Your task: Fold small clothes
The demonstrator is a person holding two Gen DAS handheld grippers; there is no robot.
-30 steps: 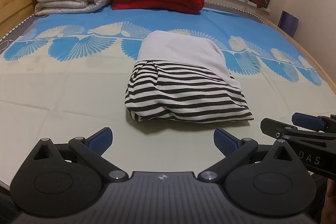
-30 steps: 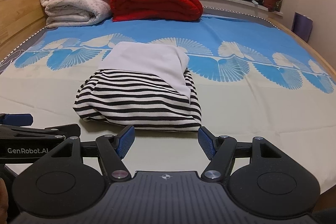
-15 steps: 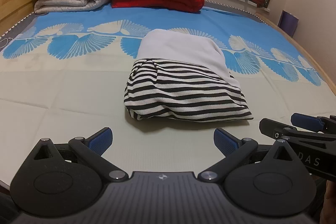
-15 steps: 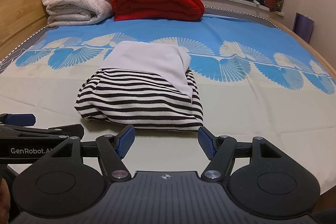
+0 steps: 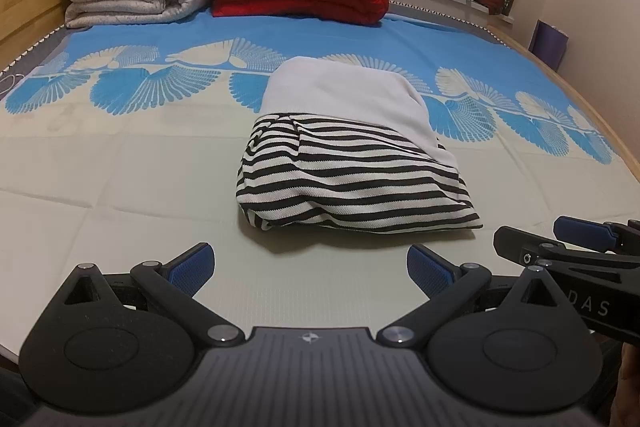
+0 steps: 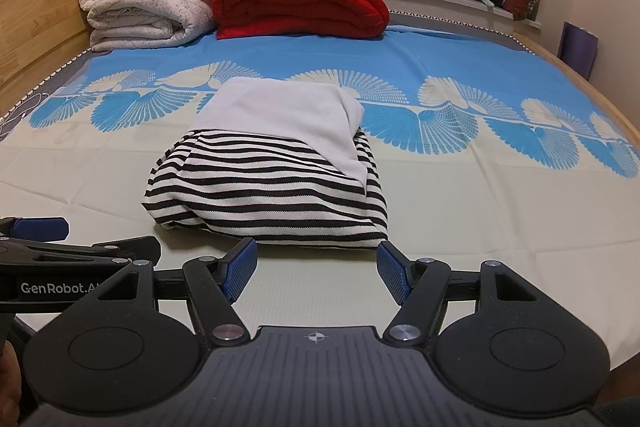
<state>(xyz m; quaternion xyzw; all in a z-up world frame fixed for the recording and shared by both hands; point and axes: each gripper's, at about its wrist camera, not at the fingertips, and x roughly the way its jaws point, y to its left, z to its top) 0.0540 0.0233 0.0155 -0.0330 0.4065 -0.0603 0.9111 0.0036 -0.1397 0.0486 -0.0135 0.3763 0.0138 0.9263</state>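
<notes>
Hovering low over the bed, the left gripper has its blue-padded fingers spread wide with nothing between them. The folded striped garment, a white layer on its far half, lies just ahead of those fingers, untouched. The right gripper sits alongside, fingers likewise apart and empty, the garment's near edge just beyond their tips.

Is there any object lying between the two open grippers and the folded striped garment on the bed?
Nothing visible does. Only bare bed sheet lies between the right gripper and the striped garment, and likewise between the left gripper and the garment. Both grippers are open and apart from the cloth.
</notes>
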